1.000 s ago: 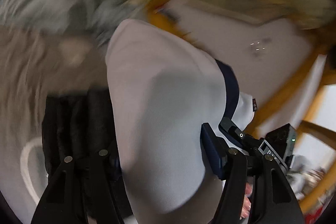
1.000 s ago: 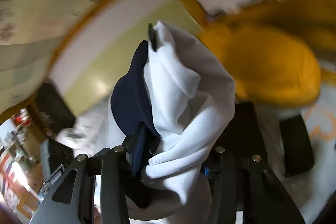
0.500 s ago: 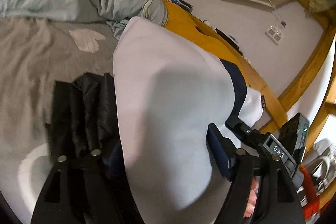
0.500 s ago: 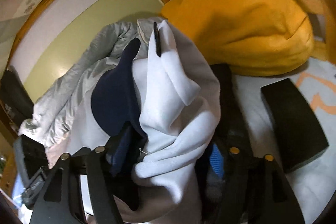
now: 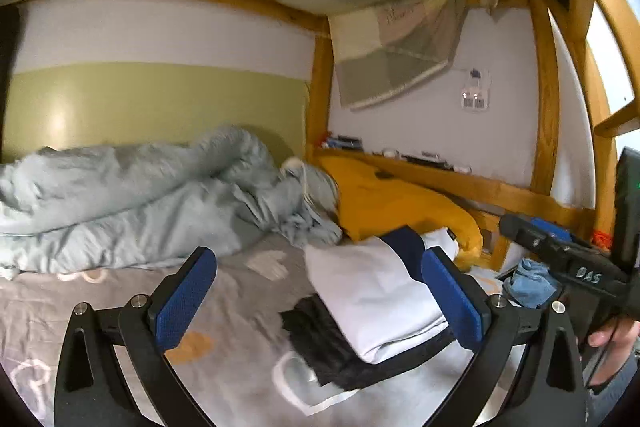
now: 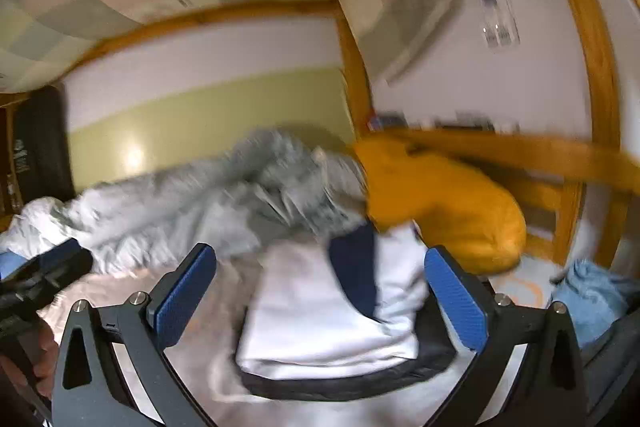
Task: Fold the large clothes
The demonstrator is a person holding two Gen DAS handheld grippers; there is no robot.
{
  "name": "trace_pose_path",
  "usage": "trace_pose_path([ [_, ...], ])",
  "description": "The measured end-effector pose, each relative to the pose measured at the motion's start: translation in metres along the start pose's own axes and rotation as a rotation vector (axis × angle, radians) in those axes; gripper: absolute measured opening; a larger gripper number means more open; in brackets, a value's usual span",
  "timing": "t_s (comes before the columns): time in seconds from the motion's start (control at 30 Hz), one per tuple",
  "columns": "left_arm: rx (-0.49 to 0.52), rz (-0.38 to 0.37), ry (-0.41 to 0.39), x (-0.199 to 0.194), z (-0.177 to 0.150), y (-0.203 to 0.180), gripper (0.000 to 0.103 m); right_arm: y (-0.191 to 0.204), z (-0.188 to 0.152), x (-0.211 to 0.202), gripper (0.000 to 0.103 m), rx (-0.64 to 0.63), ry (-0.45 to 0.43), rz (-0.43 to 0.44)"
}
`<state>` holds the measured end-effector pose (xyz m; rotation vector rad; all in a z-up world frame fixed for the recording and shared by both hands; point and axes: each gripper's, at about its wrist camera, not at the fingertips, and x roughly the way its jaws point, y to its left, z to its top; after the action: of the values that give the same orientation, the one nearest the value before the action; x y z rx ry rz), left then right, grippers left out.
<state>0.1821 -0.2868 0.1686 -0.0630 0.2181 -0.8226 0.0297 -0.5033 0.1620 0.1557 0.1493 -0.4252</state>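
A folded white garment with a navy band [image 5: 372, 291] lies on top of a folded black garment [image 5: 324, 351] on the bed. It also shows in the right wrist view [image 6: 320, 315], over the black garment [image 6: 352, 383]. My left gripper [image 5: 320, 291] is open and empty, just short of the stack, which lies toward its right finger. My right gripper [image 6: 320, 291] is open and empty, with the stack between and beyond its fingers. The right gripper's body shows at the right of the left wrist view [image 5: 560, 259].
A crumpled pale blue duvet [image 5: 140, 195] lies at the back of the bed. A yellow pillow [image 5: 392, 203] sits beside the wooden bed frame [image 5: 472, 187]. A light blue cloth [image 6: 592, 299] lies at the right. The grey patterned sheet [image 5: 240, 307] covers the bed.
Both grippers have let go of the white garment and pulled back open. The garment now lies folded on the black one instead of hanging in the jaws.
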Motion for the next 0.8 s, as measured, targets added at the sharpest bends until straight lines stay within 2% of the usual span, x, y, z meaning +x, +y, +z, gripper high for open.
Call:
trace_pose_path([
  [0.1, 0.002, 0.044, -0.04, -0.021, -0.01, 0.015, 0.103, 0.03, 0.0, -0.022, 0.103, -0.01, -0.05, 0.019],
  [0.2, 0.03, 0.073, -0.028, -0.028, -0.033, 0.034, 0.103, 0.05, -0.019, -0.023, 0.103, -0.007, -0.056, 0.03],
  [0.4, 0.016, 0.113, 0.024, -0.017, -0.095, 0.07, 0.103, 0.068, -0.101, 0.017, 0.103, 0.018, 0.019, 0.052],
  [0.5, 0.034, 0.144, 0.031, -0.014, -0.115, 0.084, 0.103, 0.068, -0.129, 0.045, 0.103, 0.024, 0.09, -0.02],
  [0.57, 0.026, 0.143, 0.046, -0.007, -0.127, 0.095, 0.103, 0.065, -0.146, 0.051, 0.103, 0.047, 0.095, -0.073],
  [0.63, 0.021, 0.159, 0.055, 0.001, -0.143, 0.104, 0.103, 0.065, -0.162, 0.057, 0.103, 0.044, 0.114, -0.072],
  [0.7, 0.015, 0.17, 0.066, 0.009, -0.16, 0.109, 0.103, 0.07, -0.174, 0.065, 0.103, 0.003, 0.138, -0.112],
  [0.8, 0.013, 0.159, 0.146, 0.029, -0.173, 0.112, 0.103, 0.08, -0.18, 0.072, 0.103, -0.054, 0.156, -0.115],
])
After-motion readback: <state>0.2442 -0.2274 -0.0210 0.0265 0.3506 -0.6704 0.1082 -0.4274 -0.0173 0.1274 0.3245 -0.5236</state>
